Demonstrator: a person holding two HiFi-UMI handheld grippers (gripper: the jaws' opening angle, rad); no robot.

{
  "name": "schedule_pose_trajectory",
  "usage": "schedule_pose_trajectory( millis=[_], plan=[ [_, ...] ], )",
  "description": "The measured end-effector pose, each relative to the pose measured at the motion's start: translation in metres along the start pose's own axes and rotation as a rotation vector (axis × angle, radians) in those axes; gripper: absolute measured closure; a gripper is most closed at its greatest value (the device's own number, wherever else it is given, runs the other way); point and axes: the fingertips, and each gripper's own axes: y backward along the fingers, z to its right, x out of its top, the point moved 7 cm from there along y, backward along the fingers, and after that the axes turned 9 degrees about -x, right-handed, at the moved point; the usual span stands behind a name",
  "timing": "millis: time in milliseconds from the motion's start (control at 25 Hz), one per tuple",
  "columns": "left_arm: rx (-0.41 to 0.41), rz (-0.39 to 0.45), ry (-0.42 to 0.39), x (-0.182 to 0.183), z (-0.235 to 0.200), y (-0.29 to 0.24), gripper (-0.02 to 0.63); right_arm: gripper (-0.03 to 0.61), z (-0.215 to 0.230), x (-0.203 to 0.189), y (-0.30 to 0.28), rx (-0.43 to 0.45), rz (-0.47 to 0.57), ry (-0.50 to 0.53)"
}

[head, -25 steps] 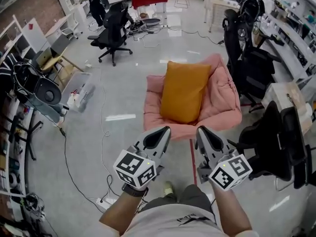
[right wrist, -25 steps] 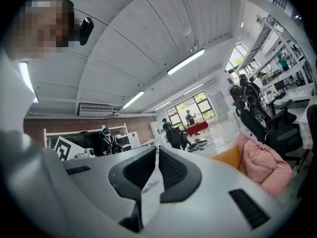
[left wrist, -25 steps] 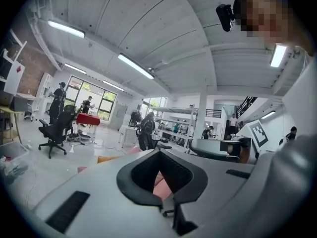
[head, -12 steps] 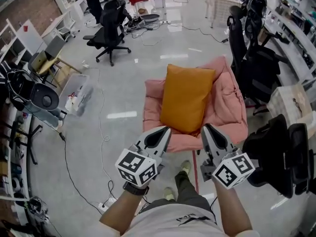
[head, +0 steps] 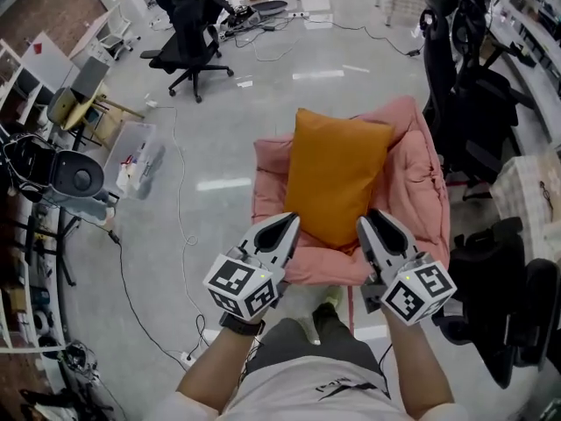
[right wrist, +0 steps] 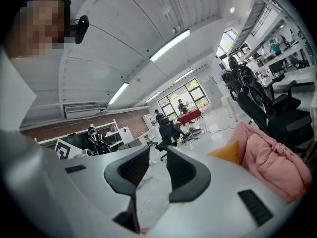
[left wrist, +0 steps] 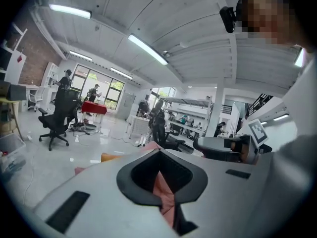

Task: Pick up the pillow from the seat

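1. The orange pillow (head: 336, 175) rests on the pink seat (head: 416, 178). Its top edge is toward the seat's back and its lower edge is close to the seat's front edge. More of the seat shows bare on the right than on the left
2. Your left gripper (head: 287, 224) is over the front edge of the seat, by the pillow's lower left corner. Its jaws are pressed together with nothing caught between them, and only pink fabric shows beyond them
3. Your right gripper (head: 373, 220) is over the same front edge, by the pillow's lower right corner. Its jaws have just been opening and now stand a little apart, with nothing between them. In its own view the pillow lies off to the right of the jaws
4. Neither gripper visibly touches the pillow
5. The seat sits on a pale glossy floor (head: 219, 139). A cable (head: 180, 200) trails along the seat's left side, with a clear plastic bin (head: 131, 154) further left. A black office chair (head: 188, 46) stands beyond them
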Motion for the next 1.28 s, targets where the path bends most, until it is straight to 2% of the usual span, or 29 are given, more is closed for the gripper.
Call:
schedule_pose_trajectory(
  millis=[200,400,600,800,1000,1120,1280],
  plan=[
    [0.009,-0.032,0.041,-0.017,-0.048,-0.029,0.604,0.437,0.034,-0.021,-0.041,-0.03,-0.066,-0.016],
    [-0.046,-0.071,0.087,-0.047,-0.1,-0.062,0.598,0.389,0.078,-0.048,-0.074,-0.125,-0.108,-0.033],
    [-0.08,-0.113,0.103,-0.084,-0.16,-0.094,0.478,0.353,0.127,-0.085,-0.105,-0.231,-0.16,-0.051],
    [-0.069,-0.159,0.15,-0.136,-0.225,-0.119,0.394,0.313,0.171,-0.124,-0.133,-0.288,-0.219,-0.059],
    [-0.068,-0.173,0.278,-0.205,-0.292,-0.147,0.345,0.285,0.217,-0.169,-0.157,-0.348,-0.279,-0.07],
    [-0.058,-0.206,0.294,-0.241,-0.318,-0.162,0.319,0.276,0.239,-0.191,-0.167,-0.378,-0.313,-0.069],
    [-0.026,-0.234,0.298,-0.271,-0.346,-0.176,0.295,0.259,0.257,-0.211,-0.183,-0.412,-0.338,-0.053]
  ],
)
